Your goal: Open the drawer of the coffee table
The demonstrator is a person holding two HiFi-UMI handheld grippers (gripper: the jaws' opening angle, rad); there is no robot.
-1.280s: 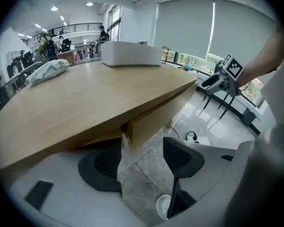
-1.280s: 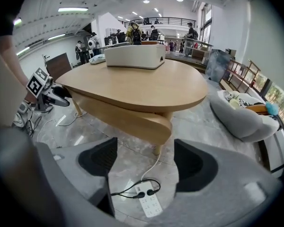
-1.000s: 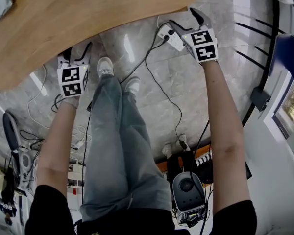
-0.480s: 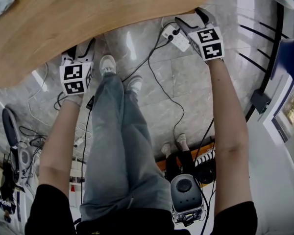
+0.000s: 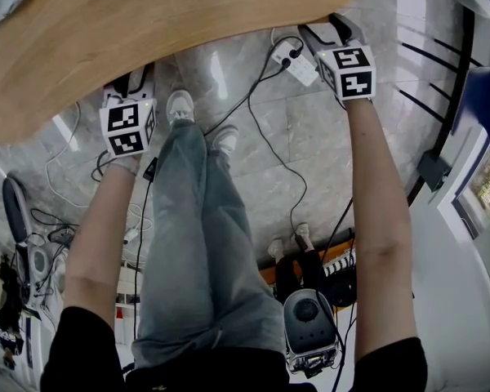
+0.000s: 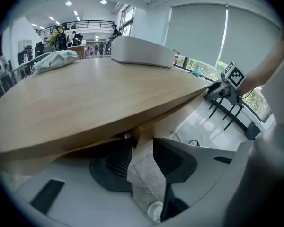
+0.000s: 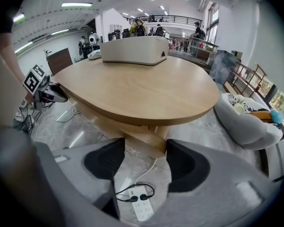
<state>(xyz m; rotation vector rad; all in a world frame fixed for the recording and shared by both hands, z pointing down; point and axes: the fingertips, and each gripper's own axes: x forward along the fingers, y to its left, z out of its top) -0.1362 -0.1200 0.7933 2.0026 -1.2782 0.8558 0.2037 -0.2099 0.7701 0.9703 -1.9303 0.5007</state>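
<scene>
The coffee table [image 5: 147,31] has a light wooden oval top across the top of the head view. My left gripper [image 5: 129,84] sits at its near edge. In the left gripper view its jaws [image 6: 142,148] have just been closing and stand narrowly apart, either side of a wooden strip [image 6: 141,135] under the top; I cannot tell if the pads touch it. My right gripper [image 5: 325,31] is by the table's right edge, its jaws [image 7: 146,148] also just closing but still wide, with only floor between them. A wooden box under the top [image 7: 132,129] lies ahead of it.
A white power strip [image 5: 294,62] with black plugs and cables lies on the grey tile floor under the right gripper. The person's legs and white shoes [image 5: 177,109] stand between the grippers. A white case [image 7: 132,48] sits on the table; a grey cushion [image 7: 246,122] lies to the right.
Both grippers' jaws have narrowed, the left more than the right. The hands have stayed about where they were at the table's edge.
</scene>
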